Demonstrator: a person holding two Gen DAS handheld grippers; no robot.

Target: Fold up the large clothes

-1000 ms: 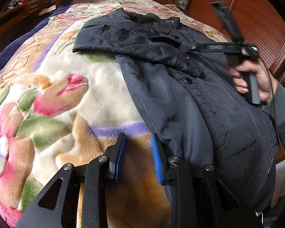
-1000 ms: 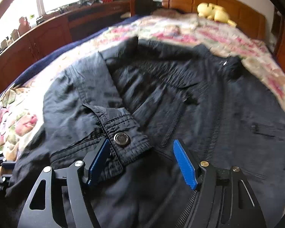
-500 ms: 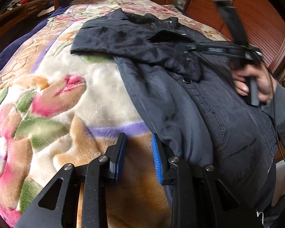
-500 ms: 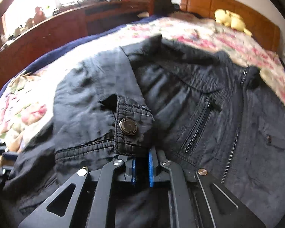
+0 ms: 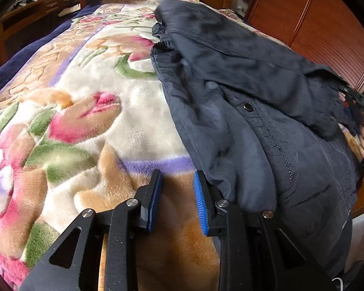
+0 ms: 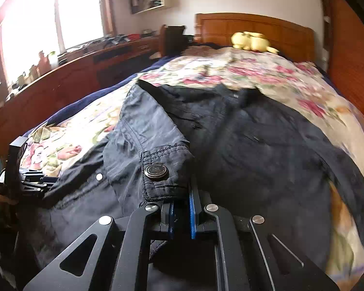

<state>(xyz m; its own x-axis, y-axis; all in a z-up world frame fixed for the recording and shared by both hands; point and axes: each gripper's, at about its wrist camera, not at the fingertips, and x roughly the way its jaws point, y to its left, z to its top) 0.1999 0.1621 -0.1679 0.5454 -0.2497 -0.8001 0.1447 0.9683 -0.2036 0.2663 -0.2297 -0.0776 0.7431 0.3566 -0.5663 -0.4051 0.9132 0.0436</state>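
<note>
A dark navy jacket point(image 5: 242, 101) lies on a floral blanket point(image 5: 72, 111) on the bed. My left gripper point(image 5: 177, 194) is open and empty, low over the blanket just left of the jacket's hem. My right gripper point(image 6: 180, 214) is shut on the jacket's sleeve cuff point(image 6: 165, 172), which has a metal snap button, and holds the sleeve stretched across the jacket body point(image 6: 267, 150). In the left wrist view the right gripper's frame shows at the far right edge with the sleeve end hanging from it.
A yellow plush toy point(image 6: 251, 40) lies by the wooden headboard point(image 6: 254, 28). A wooden wardrobe point(image 5: 315, 17) stands to the right of the bed. A long wooden desk point(image 6: 80, 70) with clutter runs along the left under a bright window.
My right gripper closed on the sleeve cuff and carried it up and across to the right over the jacket. My left gripper stayed still and open.
</note>
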